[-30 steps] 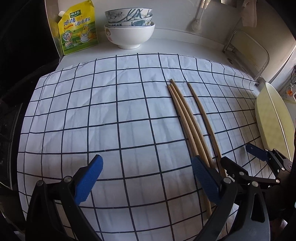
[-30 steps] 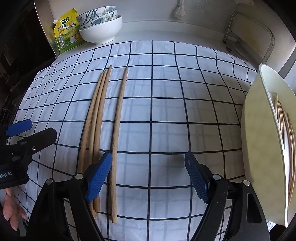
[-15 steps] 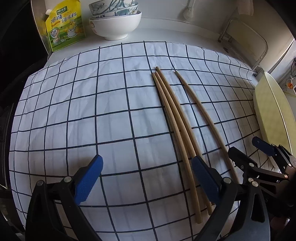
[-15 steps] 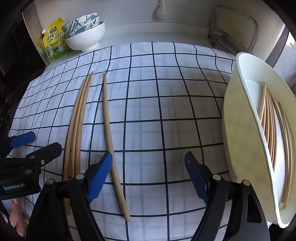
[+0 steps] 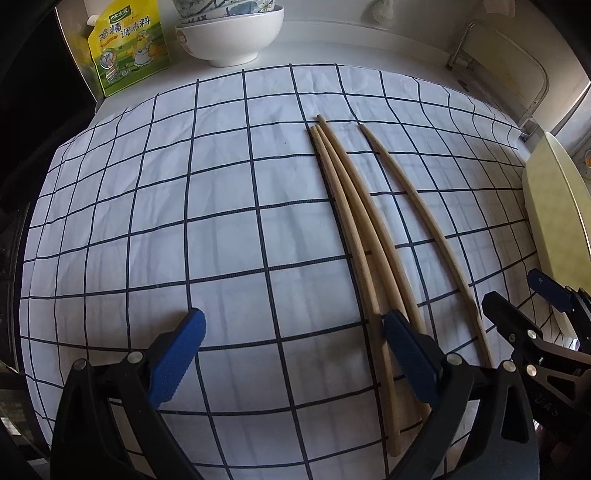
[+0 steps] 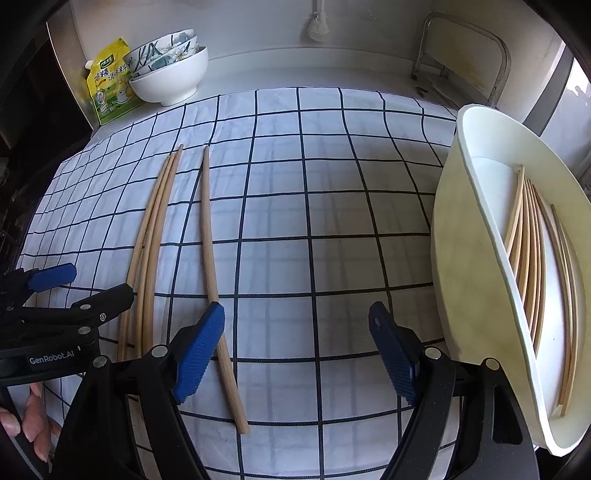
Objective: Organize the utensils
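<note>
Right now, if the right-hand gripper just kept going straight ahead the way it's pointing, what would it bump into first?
Probably nothing soon. The open right gripper points over bare checked cloth, between the lone chopstick and the white tray. Beyond lies the back wall; its height above the cloth is unclear.

The cloth (image 5: pixel 229 236) is white with a dark blue grid. The chopsticks (image 5: pixel 354 221) are light brown wood. The tray (image 6: pixel 458 258) is cream. The fingers (image 6: pixel 199 347) have blue textured pads on black arms. The pouch (image 5: pixel 129 44) is yellow and green. The lowest bowl (image 5: pixel 232 33) is plain white.
</note>
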Tool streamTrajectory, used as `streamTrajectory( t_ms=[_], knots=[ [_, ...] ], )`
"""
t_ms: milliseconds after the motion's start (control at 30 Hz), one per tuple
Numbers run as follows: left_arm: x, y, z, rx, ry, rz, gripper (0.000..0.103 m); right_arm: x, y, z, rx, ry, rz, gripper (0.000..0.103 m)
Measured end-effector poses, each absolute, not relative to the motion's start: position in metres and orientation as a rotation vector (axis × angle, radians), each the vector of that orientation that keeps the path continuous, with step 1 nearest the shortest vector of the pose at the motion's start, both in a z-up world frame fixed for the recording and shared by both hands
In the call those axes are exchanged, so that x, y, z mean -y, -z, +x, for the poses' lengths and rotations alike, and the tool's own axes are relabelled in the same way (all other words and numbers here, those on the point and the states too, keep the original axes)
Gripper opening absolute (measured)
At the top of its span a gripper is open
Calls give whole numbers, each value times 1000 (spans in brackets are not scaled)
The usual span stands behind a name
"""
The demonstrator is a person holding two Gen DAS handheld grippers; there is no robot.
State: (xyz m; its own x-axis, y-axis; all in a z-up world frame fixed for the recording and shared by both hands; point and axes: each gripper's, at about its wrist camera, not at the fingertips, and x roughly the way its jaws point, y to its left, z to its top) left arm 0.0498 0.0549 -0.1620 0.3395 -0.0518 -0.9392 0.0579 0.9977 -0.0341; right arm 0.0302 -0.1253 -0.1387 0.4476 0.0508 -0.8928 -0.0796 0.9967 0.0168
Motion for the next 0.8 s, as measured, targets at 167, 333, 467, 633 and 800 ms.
streamTrajectory(
  t_ms=[167, 333, 467, 633, 800],
  knots=[
    [-60, 163, 56, -1232, 34, 24, 97, 122, 139, 30, -1106, -86, -32, 77],
    [-80, 162, 51, -1230, 4, 1, 97, 118, 140, 34, -1103, -114, -37, 77],
    [-89, 163, 54, -1223, -6, -14, 96, 110, 141, 40, -1100, -141, -54, 77],
    [-86, 164, 65, -1207, 4, -10, 96, 96, 146, 48, -1103, -146, -123, 77],
    [-75, 164, 71, -1190, 18, -1, 95, 91, 150, 51, -1091, -145, -139, 77]
  ],
)
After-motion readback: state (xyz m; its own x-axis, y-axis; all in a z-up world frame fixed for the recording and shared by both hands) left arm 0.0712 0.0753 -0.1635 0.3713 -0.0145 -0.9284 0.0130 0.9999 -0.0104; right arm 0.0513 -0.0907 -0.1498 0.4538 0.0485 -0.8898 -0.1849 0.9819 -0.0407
